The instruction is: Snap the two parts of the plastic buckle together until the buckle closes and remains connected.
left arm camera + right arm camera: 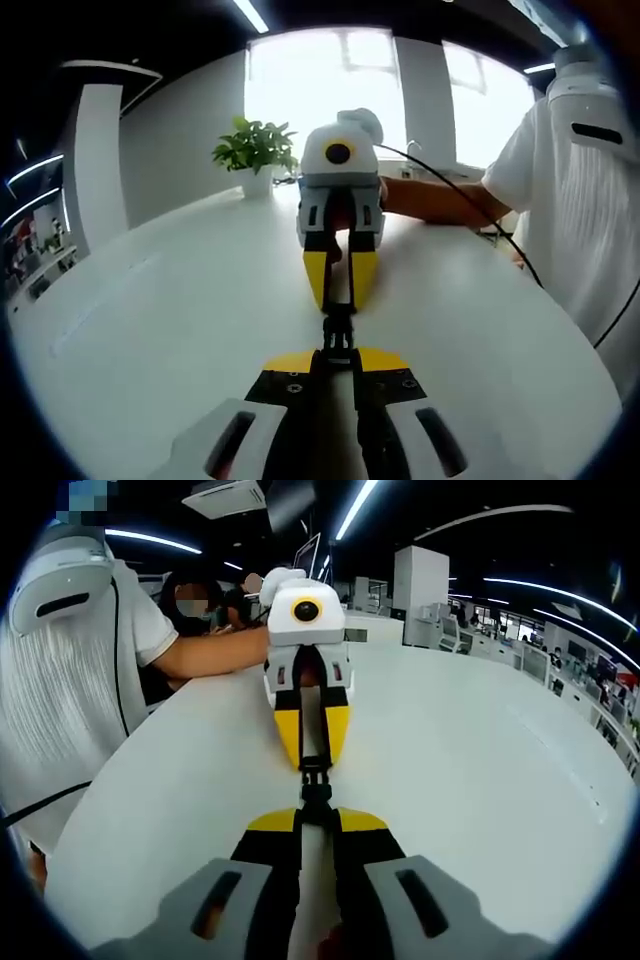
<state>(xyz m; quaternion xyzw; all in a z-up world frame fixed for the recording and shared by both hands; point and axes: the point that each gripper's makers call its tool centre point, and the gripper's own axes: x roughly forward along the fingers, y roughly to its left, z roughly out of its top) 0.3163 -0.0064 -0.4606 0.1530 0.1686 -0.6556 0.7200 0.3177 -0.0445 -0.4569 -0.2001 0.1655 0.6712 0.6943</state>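
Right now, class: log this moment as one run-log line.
left hand-held gripper: shut on buckle | right hand-held gripper: shut on buckle | over white table | halves meeting

White table, potted plant at its far edge near bright windows.

Two handheld grippers faced each other nose to nose, yellow tips nearly meeting. In the left gripper view, the left gripper rose from the bottom edge, its jaws drawn close on the near end of a black buckle. Opposite, the right gripper pointed back toward it, jaws narrowed on the far end. A bare forearm reached in from the right behind that gripper. In the right gripper view, the right gripper came up from below, jaws close together, and the left gripper faced it, with another forearm extending from the left
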